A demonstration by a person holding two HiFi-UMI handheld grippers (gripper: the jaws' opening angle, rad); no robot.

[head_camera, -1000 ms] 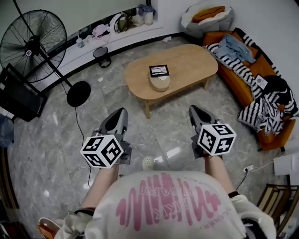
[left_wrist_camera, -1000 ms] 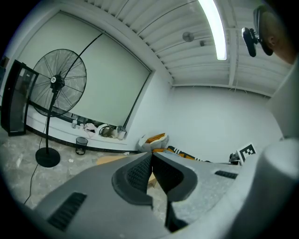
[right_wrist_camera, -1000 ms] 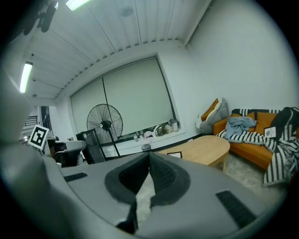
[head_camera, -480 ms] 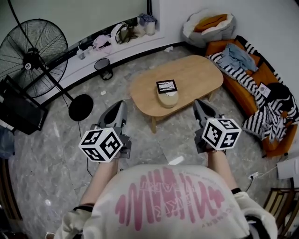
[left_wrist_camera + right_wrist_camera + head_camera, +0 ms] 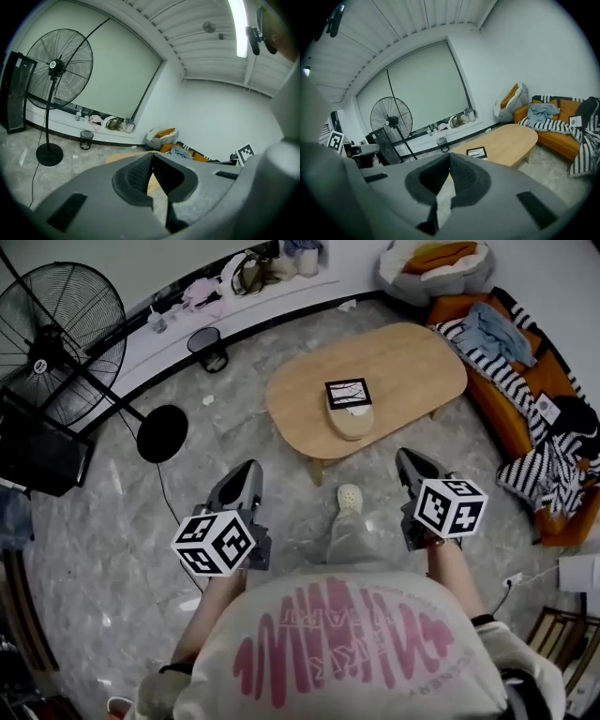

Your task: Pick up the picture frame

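The picture frame (image 5: 348, 394), black-edged with a white picture, lies on a round pale object on the oval wooden table (image 5: 412, 362); it also shows in the right gripper view as the frame (image 5: 477, 152) on the table (image 5: 511, 140). My left gripper (image 5: 246, 474) hangs over the floor well short of the table, jaws shut and empty, its tips (image 5: 151, 161) meeting. My right gripper (image 5: 410, 461) is held near the table's front edge, to the frame's lower right, shut with nothing in it (image 5: 449, 161).
A standing fan (image 5: 56, 334) with a round base (image 5: 162, 432) stands at left beside a black panel (image 5: 37, 456). An orange sofa (image 5: 525, 399) with striped cloths lies right of the table. A small bin (image 5: 208, 349) sits by the wall. My foot (image 5: 349, 498) steps forward.
The table and frame have come nearer and lower in the head view as I walk toward them. Both grippers travelled forward with me, still shut.
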